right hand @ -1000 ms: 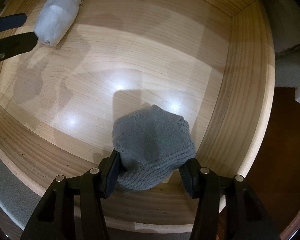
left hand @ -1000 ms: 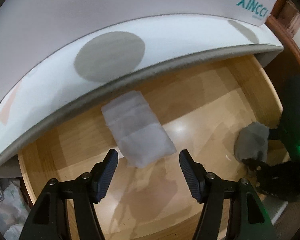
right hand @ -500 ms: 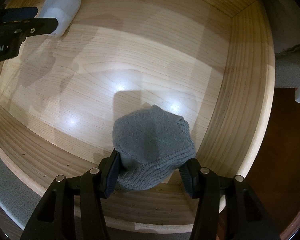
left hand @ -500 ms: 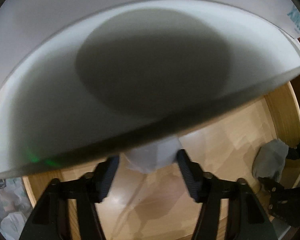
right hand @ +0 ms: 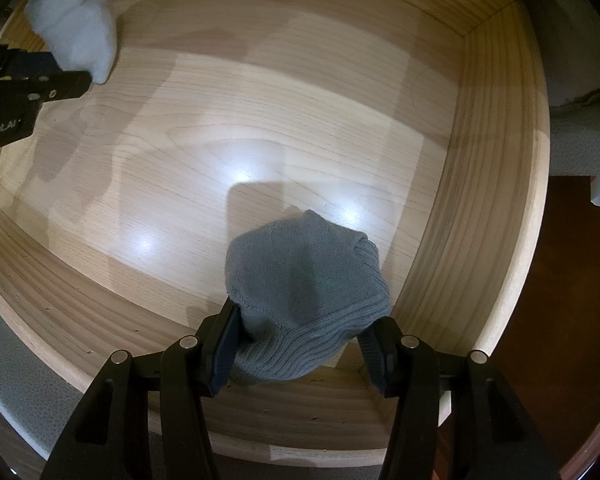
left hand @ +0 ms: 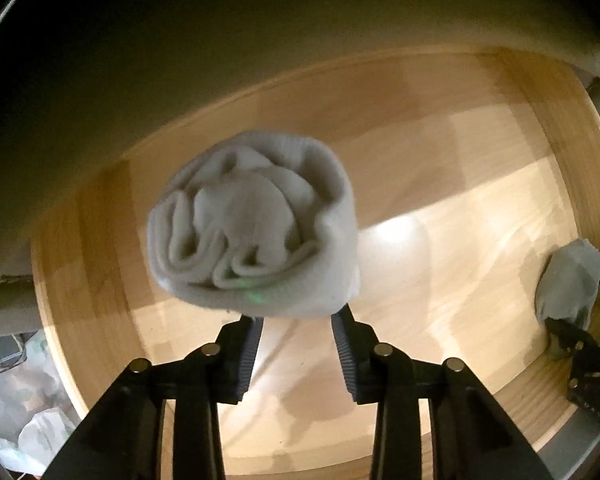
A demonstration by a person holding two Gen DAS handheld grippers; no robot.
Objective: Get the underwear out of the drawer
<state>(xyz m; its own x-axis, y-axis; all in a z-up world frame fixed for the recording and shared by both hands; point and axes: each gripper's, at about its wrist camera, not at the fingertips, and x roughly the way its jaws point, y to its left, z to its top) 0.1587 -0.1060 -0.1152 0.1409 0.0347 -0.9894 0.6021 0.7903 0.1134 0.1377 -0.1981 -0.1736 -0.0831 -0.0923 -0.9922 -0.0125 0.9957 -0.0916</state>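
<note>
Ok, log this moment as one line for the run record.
left gripper: shut on white roll | right gripper: shut on grey bundle | both inside drawer

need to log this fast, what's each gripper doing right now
left gripper: shut on the white rolled bundle.
right gripper: shut on the grey rolled bundle, low in the wooden drawer.

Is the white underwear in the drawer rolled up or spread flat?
Rolled up. The white underwear shows curled layers at its end, tucked inside a ribbed outer band, and the left gripper pinches its lower edge above the drawer floor.
</note>
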